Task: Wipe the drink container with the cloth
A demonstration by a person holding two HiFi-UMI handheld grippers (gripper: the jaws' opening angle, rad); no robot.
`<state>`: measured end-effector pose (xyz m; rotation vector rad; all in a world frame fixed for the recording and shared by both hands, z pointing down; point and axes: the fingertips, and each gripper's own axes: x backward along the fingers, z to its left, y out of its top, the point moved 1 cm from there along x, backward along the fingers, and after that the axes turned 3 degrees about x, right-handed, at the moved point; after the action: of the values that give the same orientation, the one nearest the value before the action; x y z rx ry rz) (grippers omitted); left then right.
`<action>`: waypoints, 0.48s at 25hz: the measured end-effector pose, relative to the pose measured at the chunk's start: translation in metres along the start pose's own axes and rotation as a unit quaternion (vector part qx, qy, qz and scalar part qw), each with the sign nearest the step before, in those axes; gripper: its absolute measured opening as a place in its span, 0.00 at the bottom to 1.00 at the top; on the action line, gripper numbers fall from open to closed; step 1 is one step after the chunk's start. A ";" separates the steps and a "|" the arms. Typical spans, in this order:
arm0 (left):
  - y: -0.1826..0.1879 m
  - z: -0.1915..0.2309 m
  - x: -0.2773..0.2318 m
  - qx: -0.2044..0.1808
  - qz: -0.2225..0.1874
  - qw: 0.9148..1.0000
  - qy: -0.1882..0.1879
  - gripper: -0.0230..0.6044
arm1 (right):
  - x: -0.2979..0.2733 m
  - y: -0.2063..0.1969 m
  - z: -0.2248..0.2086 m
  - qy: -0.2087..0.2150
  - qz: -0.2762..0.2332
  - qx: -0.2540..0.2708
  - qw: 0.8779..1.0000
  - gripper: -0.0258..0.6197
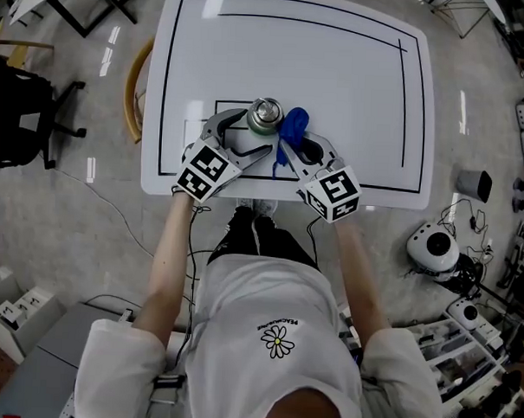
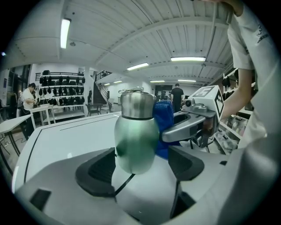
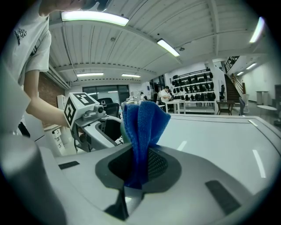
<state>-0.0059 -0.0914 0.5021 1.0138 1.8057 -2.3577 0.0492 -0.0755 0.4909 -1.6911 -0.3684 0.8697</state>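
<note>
While bottle [image 2: 136, 136] stands upright, cap up, left gripper [image 2: 140, 169] gapes around it; right gripper [image 3: 138, 166] pinches cloth [image 3: 142, 123].

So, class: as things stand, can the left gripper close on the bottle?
Probably yes. The bottle stands upright between the left gripper's open jaws, with nothing else in the gap. The cloth, clamped in the right gripper, sits beside the bottle, beyond the jaws.
</note>
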 end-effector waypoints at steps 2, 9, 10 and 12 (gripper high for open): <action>0.001 -0.001 -0.001 -0.001 -0.001 1.000 -0.001 0.62 | -0.002 0.001 -0.006 -0.006 0.000 0.002 1.000 0.11; -0.001 0.002 -0.002 0.006 -0.002 1.000 0.001 0.62 | -0.015 0.011 -0.032 -0.022 0.003 0.019 1.000 0.11; -0.001 0.002 -0.002 0.006 -0.002 1.000 0.000 0.61 | -0.017 0.012 -0.035 -0.024 0.005 0.020 1.000 0.11; -0.001 0.003 -0.002 0.006 -0.001 1.000 0.000 0.62 | -0.020 0.014 -0.039 -0.025 0.007 0.022 0.999 0.11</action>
<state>-0.0055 -0.0942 0.5043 1.0128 1.7951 -2.3738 0.0603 -0.1198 0.4883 -1.6352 -0.3683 0.9253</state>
